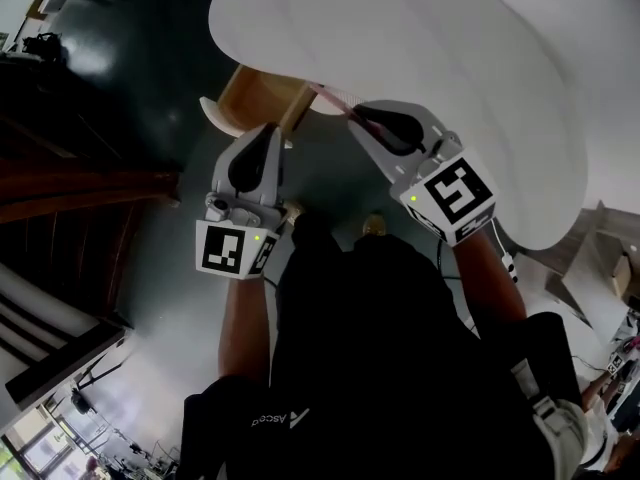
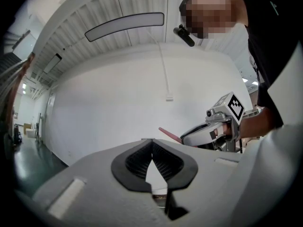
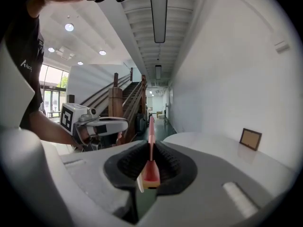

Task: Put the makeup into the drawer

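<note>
The pink makeup stick (image 3: 151, 126), pinched by the right gripper's (image 3: 150, 148) fingers, could twist loose short of the drawer (image 1: 258, 96); the left gripper's (image 2: 152, 148) fingers are pressed together, empty.

The white table (image 1: 430, 48) spreads ahead of my right tongs (image 1: 354, 114) and away to their right. Its top is smooth and its edge is rounded. Under the rim, just ahead of my left tongs (image 1: 270, 130), a wooden drawer (image 1: 255, 96) stands open. I cannot tell from here what lies inside it. On the tabletop, beyond my right tongs and off to their right, a small brown-framed picture (image 3: 251, 138) stands upright. Below both tongs lies the dark green floor (image 1: 150, 98), glossy, with pale reflections on it to the left of my left tongs.
</note>
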`<state>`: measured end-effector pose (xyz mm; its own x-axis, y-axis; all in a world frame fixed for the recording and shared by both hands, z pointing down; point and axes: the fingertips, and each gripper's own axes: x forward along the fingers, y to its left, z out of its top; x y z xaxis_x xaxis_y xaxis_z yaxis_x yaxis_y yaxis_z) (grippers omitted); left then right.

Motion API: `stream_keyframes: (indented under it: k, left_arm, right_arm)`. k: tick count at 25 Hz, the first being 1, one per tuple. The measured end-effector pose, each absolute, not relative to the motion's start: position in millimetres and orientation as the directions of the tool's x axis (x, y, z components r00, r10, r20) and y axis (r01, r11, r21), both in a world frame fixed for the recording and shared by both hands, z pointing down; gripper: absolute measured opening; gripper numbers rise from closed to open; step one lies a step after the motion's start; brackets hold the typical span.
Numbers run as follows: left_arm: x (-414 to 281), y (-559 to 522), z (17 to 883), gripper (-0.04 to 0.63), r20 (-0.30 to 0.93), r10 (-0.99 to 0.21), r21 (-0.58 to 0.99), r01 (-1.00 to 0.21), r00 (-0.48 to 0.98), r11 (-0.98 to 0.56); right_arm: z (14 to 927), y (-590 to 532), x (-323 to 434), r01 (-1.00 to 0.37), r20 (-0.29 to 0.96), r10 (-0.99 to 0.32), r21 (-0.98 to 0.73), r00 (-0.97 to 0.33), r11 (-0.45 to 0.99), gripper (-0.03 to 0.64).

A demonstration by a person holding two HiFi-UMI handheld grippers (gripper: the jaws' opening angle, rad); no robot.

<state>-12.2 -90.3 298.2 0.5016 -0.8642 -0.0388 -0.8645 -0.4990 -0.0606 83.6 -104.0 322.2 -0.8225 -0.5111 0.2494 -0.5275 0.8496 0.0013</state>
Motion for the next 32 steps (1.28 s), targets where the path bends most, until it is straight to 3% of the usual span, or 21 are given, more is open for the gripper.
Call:
stream_keyframes:
  k: [17, 32]
  left_arm:
    - [-246, -143, 300, 0.011, -0.057, -0.891, -0.022, -0.893, 0.450, -0.450]
    - [-319, -170, 330, 0.011, -0.012, -0.914, 0.015, -0.914, 0.406, -0.407]
  right_arm:
    - [393, -176, -151, -0.426, 0.499, -0.418, 0.104, -0.759, 0.899, 0.051]
    - [518, -220, -211, -0.312, 0.738, -0.282, 0.103, -0.612, 0.945, 0.051]
